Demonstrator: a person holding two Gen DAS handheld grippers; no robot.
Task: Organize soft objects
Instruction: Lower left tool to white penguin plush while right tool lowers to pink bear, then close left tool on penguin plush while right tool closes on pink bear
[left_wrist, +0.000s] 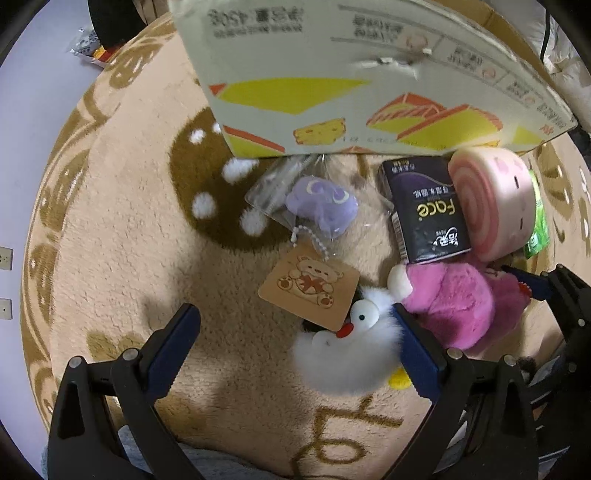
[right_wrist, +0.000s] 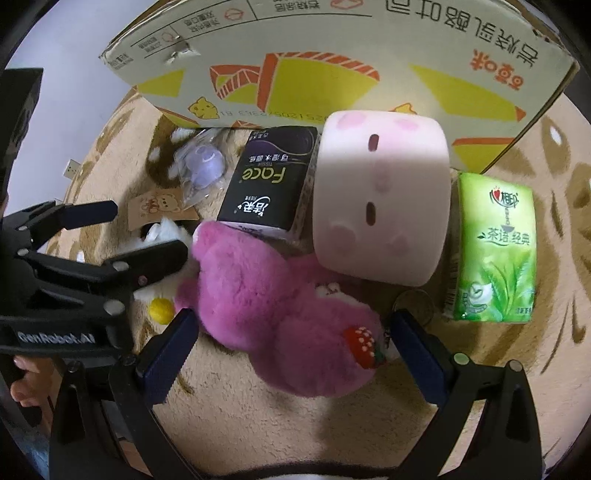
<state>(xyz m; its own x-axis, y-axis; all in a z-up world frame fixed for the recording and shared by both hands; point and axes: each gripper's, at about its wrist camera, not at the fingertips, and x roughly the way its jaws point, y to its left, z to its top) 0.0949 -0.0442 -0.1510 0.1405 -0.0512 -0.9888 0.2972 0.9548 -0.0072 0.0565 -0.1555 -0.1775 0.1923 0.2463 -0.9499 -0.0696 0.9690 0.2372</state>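
Step in hand: judging by the layout, the soft things are being picked off the round beige plush rug (left_wrist: 122, 229) one at a time, presumably to go into the printed white-and-yellow cardboard box (left_wrist: 332, 74) standing at the rug's far edge.
Doing it well: the right gripper (right_wrist: 295, 339) is framing the fluffy magenta plush toy (right_wrist: 266, 314); it should be closing across the toy's thick body, not the fur tips or the small red strawberry charm (right_wrist: 364, 349), so that the toy is not slipping out on the lift.
Left-side advice: the left gripper (left_wrist: 295, 332) is lining up on the white fluffy bird plush with a red beak (left_wrist: 343, 350); the tan cardboard bear tag (left_wrist: 310, 291) is lying over the bird's far side, so the fingers should be taking fur only.
Right claw: spread wide, one finger on each side of the magenta toy, not yet pinching it.
Left claw: spread wide, empty; its right finger is close against the white bird, where bird and magenta toy meet.
Hand pose: both grippers are being held low and side by side, pointing toward the box; a hand (right_wrist: 22, 384) is gripping the left gripper's handle.
Other soft things: a pink swirl-roll squishy cushion (right_wrist: 380, 199), a black tissue pack (right_wrist: 266, 188), a green tissue pack (right_wrist: 495, 247) and a bagged lilac plush (left_wrist: 321, 206) are lying near the box's front wall.
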